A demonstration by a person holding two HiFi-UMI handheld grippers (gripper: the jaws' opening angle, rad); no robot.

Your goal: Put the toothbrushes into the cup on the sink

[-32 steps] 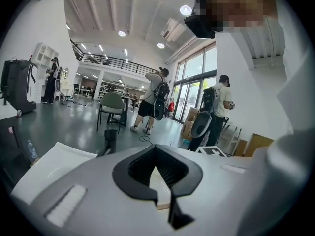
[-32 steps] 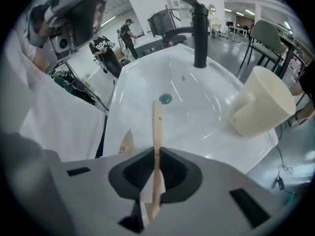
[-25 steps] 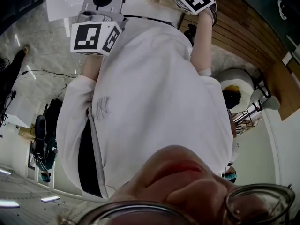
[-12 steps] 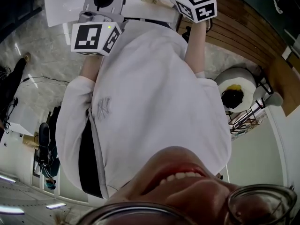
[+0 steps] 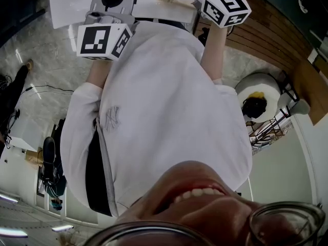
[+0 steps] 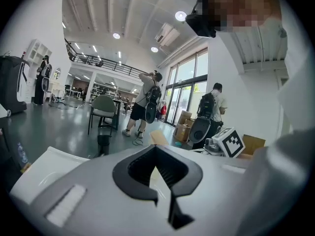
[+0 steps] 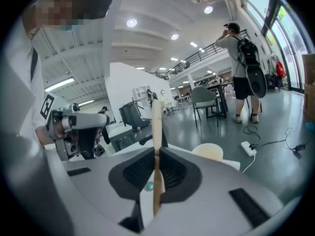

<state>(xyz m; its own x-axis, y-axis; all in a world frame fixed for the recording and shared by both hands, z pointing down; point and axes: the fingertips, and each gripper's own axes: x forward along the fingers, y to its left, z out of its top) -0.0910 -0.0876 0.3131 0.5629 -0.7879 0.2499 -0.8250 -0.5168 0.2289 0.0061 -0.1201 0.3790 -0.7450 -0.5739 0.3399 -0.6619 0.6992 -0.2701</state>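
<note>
1. The toothbrush (image 7: 156, 117) is a thin, pale wooden stick. It stands upright in the right gripper view, and its upper end rises well clear of the jaw tips. A small greenish spot sits beside its lower part; I cannot tell whether that is the bristle end.
2. The right gripper (image 7: 157, 151) is clamped on this toothbrush, with both dark pads pressed against the stick from left and right.
3. The cup (image 7: 209, 153) is cream-coloured and stands farther off, just right of the held toothbrush and apart from it.
4. The white sink (image 5: 69, 4) lies under both grippers, at the far edge of the head view.
5. The left gripper (image 6: 155, 149) is to the left and held about level. Its jaw tips are together, with nothing between them.
6. A person in a white shirt (image 5: 169, 111) holds both grippers. Other people with backpacks stand far off by the windows.
7. Compared with the head view a second ago, the right gripper's marker cube has shifted to the right and turned, so different faces now show. The left gripper's cube sits where it was.
</note>
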